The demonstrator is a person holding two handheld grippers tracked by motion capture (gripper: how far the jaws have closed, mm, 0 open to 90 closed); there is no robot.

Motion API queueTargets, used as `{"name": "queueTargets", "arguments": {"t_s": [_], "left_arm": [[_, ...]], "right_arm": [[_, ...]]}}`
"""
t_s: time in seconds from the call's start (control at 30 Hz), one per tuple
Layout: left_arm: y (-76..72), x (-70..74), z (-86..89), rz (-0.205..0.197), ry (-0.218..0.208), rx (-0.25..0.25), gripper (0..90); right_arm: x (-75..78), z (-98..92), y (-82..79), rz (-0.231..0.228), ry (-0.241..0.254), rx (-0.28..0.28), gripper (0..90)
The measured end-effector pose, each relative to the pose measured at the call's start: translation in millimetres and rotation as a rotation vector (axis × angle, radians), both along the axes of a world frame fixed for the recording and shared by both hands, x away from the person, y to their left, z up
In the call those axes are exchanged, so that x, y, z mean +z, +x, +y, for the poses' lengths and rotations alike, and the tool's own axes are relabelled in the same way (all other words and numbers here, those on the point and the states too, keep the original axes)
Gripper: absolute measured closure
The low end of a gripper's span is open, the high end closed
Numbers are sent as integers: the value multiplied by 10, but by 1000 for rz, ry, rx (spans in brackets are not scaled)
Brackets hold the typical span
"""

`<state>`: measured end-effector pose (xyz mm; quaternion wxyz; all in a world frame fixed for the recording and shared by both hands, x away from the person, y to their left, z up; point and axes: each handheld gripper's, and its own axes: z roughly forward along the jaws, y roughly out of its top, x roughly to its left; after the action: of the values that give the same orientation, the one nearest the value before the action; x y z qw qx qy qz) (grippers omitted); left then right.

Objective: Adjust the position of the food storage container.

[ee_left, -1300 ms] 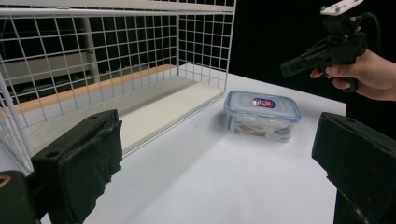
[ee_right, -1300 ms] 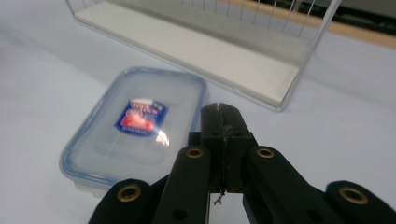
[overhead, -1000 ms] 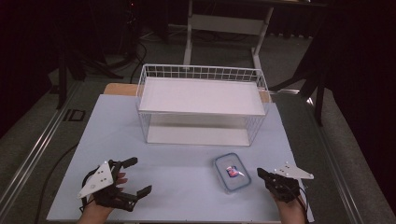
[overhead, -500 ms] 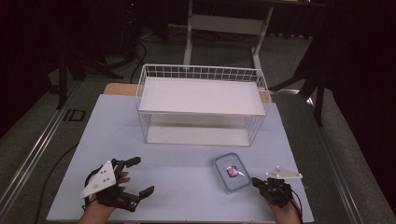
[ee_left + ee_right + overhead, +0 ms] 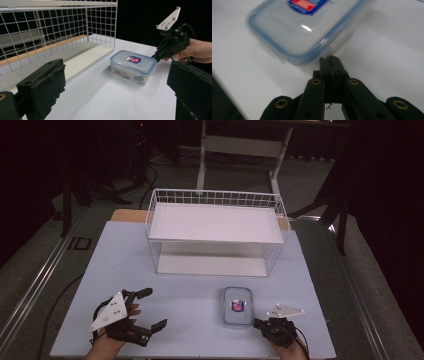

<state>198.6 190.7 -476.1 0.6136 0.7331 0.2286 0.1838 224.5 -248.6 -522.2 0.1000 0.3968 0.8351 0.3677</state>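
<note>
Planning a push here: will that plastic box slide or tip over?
The plastic box sits low and flat on the smooth table, so it would likely slide, not tip. It looks stiff. The shut right claw at its corner might spin it.

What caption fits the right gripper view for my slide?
Shut right gripper points at the corner of a clear lidded food box.

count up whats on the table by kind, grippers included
clear lidded food container: 1
white wire basket rack: 1
handheld grippers: 2, left gripper open, right gripper shut beside the container
total: 4
</note>
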Motion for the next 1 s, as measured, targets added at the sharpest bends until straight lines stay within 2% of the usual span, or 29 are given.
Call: {"name": "queueTargets", "arguments": {"t_s": [0.1, 0.2, 0.3, 0.37, 0.7, 0.83, 1.0], "left_arm": [[5, -2, 7, 2, -3, 7, 27], [10, -4, 12, 1, -2, 11, 27], [13, -4, 11, 2, -1, 12, 27], [15, -5, 11, 1, 2, 13, 28], [16, -8, 10, 0, 6, 13, 28], [17, -9, 21, 2, 2, 15, 28], [16, -16, 26, 6, 2, 16, 28]], "right_arm": [[5, 127, -16, -16, 11, 31, 900], [-22, 280, -27, -40, -18, 71, 900], [-40, 420, -5, -46, -35, 113, 900], [-34, 495, 22, -43, -18, 124, 900], [-76, 1006, 182, -88, -14, 196, 900], [-103, 1234, 255, -109, -34, 227, 900], [-139, 1391, 285, -100, -36, 258, 900]]}}
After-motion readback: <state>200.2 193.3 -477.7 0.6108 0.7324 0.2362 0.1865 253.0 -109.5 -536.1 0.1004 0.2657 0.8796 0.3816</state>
